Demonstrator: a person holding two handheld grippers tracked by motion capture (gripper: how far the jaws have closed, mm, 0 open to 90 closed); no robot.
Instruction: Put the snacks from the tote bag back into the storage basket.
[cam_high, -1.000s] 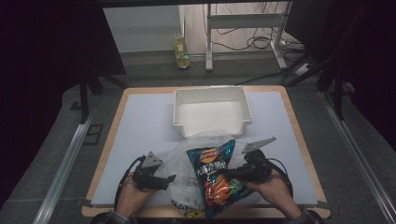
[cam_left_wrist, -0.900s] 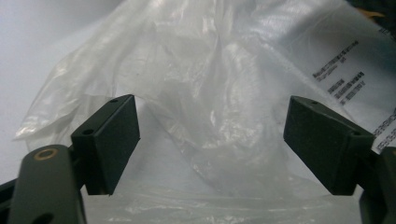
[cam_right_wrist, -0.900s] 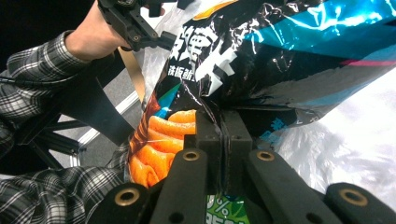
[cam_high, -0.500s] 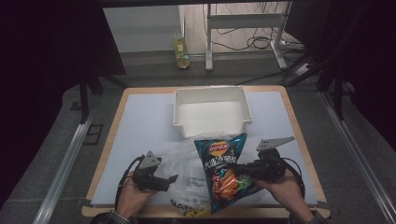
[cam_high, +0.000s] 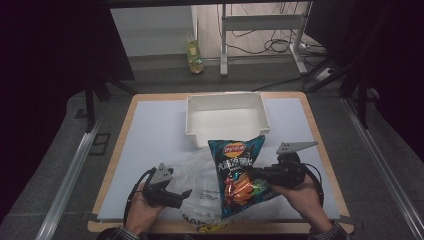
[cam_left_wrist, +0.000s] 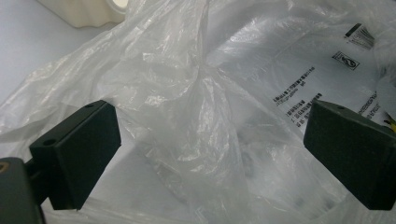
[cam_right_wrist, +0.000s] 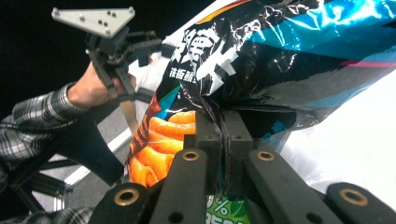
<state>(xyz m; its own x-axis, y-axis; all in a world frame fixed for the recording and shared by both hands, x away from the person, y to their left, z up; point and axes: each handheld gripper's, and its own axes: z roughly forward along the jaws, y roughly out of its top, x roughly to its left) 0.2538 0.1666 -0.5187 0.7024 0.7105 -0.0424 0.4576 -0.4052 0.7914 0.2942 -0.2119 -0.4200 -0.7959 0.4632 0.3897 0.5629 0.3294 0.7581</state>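
Observation:
A blue-black chip bag (cam_high: 239, 176) with orange snacks printed on it hangs upright over the front of the table. My right gripper (cam_high: 254, 174) is shut on its side edge. In the right gripper view the jaws (cam_right_wrist: 223, 135) pinch the foil of the chip bag (cam_right_wrist: 280, 56). A crumpled clear plastic bag (cam_high: 197, 172) lies to its left. My left gripper (cam_high: 184, 195) rests at that bag's left edge. Its jaws have just been opening. In the left gripper view the gripper (cam_left_wrist: 210, 149) stands wide open with loose film of the plastic bag (cam_left_wrist: 201, 107) between the pads, untouched.
A white rectangular bin (cam_high: 227, 131) stands on the pale mat (cam_high: 150, 140) just behind the chip bag, its corner (cam_left_wrist: 79, 9) in the left gripper view. A green bottle (cam_high: 195, 56) sits on the floor beyond the table. The wooden table edge (cam_high: 320, 145) runs along the right.
The right gripper has carried the chip bag rightward and slightly up, away from the plastic bag, and the bag hangs more upright. The left hand has stayed in place.

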